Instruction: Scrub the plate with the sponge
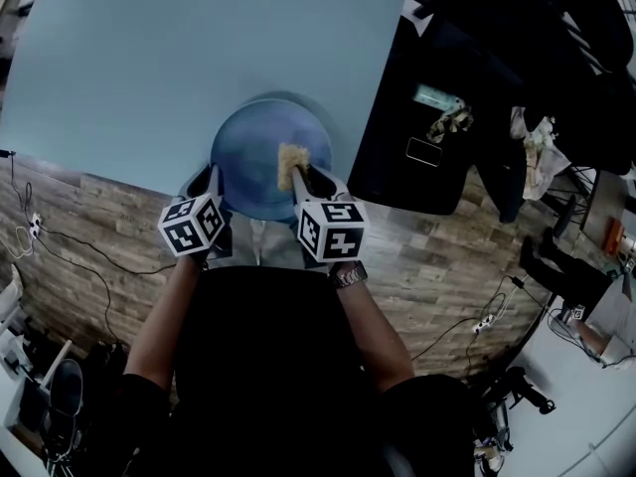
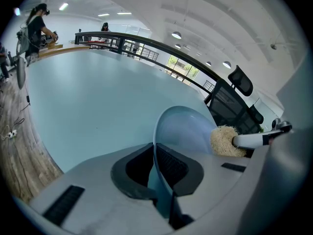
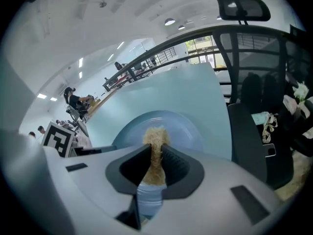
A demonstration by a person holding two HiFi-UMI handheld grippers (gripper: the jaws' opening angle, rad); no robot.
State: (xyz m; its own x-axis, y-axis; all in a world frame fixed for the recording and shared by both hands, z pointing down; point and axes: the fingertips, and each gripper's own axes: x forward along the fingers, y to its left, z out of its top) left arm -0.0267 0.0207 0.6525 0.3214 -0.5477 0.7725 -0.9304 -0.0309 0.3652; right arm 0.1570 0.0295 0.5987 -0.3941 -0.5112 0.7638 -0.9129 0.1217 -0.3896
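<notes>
A blue plate is held at the near edge of the pale blue table. My left gripper is shut on the plate's near-left rim; in the left gripper view the plate stands edge-on between the jaws of my left gripper. My right gripper is shut on a tan fibrous sponge that rests on the plate's right half. In the right gripper view the sponge sticks out past the jaws of my right gripper onto the plate. The sponge also shows in the left gripper view.
A black office chair with a phone and cloth on it stands right of the table. Cables and a power strip lie on the wood floor. People work at a far bench.
</notes>
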